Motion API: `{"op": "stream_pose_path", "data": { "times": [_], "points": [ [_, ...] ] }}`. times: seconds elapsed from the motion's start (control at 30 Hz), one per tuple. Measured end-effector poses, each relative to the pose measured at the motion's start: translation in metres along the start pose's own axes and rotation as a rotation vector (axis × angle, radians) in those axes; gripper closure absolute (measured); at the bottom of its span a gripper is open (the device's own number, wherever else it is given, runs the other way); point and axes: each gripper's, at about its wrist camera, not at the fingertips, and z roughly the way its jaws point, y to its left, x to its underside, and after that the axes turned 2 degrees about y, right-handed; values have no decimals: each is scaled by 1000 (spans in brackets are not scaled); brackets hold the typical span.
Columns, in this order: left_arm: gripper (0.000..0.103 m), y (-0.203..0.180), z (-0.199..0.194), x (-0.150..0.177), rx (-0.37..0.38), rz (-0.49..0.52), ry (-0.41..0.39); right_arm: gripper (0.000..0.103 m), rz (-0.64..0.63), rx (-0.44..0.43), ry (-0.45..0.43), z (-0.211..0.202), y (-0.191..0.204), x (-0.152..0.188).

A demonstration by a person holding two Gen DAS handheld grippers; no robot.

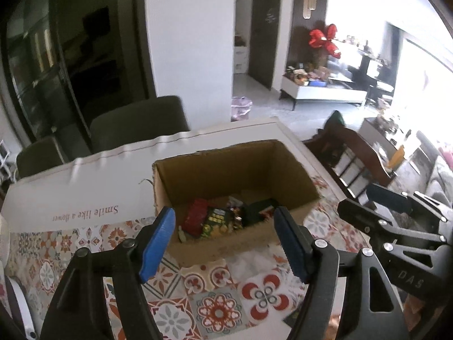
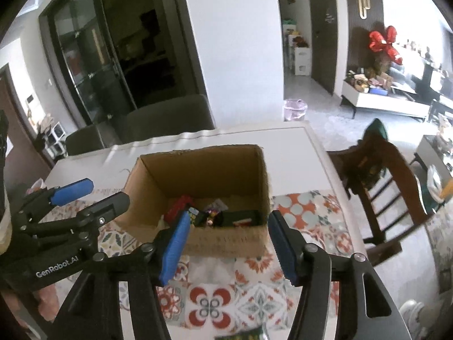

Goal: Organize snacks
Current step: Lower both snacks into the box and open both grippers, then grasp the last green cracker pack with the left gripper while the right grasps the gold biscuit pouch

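Lying jumbled at the bottom of the open cardboard box (image 1: 226, 175), the snack packets (image 1: 218, 221) are partly hidden behind its near wall, and their printing is too blurred to read; a red packet (image 1: 195, 216) and a dark green one (image 2: 240, 216) are the only ones that stand out. The box stands on the tabletop (image 1: 218, 303), which is covered by a patterned tile-print cloth, with a white sheet (image 1: 85, 187) bearing upside-down lettering just behind it. The lower edge of each view cuts off the gripper bodies, and no hand shows.

Both grippers hang above the cloth on the near side of the box, tilted downward toward it. The left gripper (image 1: 225, 243) has its jaws spread with nothing between them. The right gripper (image 2: 228, 243) is likewise spread and empty. Each appears at the edge of the other's view, side by side and apart.
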Motion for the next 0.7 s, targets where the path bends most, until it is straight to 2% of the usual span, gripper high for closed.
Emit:
{"op": "stream_pose_path", "data": {
  "times": [0.1,0.23,0.47,0.7],
  "points": [
    [31,-10,-14,10,12,41,-13,44,17,25,-18,-19,-2,14],
    [29,-15,-30,21,48,63,-20,31,68,62,-42,-42,-7,33],
    [24,-33,-48,45,72,168,-31,31,117,118,-29,-64,-6,71],
    [22,-49,-45,68,113,268,-10,31,191,172,10,-71,-14,110]
  ]
}}
